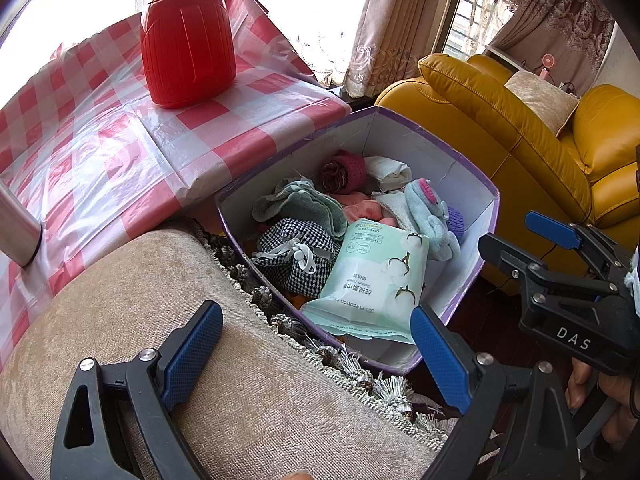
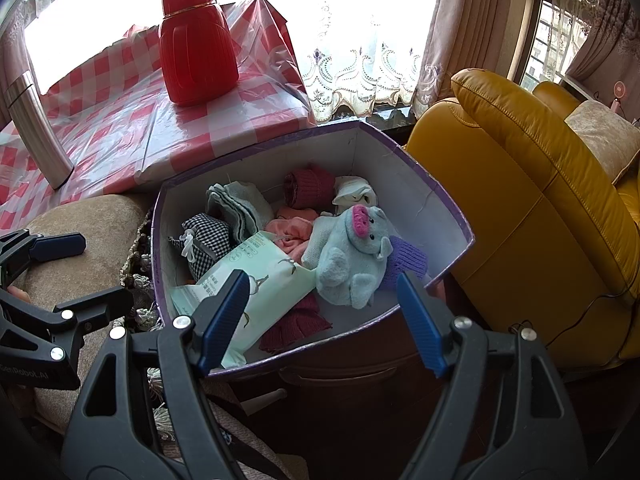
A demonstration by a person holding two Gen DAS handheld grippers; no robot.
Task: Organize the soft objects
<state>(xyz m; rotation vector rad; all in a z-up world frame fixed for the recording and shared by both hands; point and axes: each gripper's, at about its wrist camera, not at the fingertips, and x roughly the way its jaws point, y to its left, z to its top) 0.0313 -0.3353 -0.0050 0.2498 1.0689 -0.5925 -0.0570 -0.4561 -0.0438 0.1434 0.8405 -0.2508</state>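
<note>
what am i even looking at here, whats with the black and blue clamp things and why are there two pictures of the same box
No robot here: a person holds one pair of hand-held tongs in each hand, and each pair carries a small wide-angle camera looking forward along its two fingers. So one picture comes from the left tongs, the other from the right tongs. Each camera also catches the other tool at the picture's edge.

Both pairs stand open and hold nothing.

Ahead of them sits an open box full of soft things: a pale blue plush toy, a pack of cotton tissues, a checked drawstring pouch, folded cloths and knitwear. Behind it a red flask stands on a red checked tablecloth; a yellow armchair is to the right.
</note>
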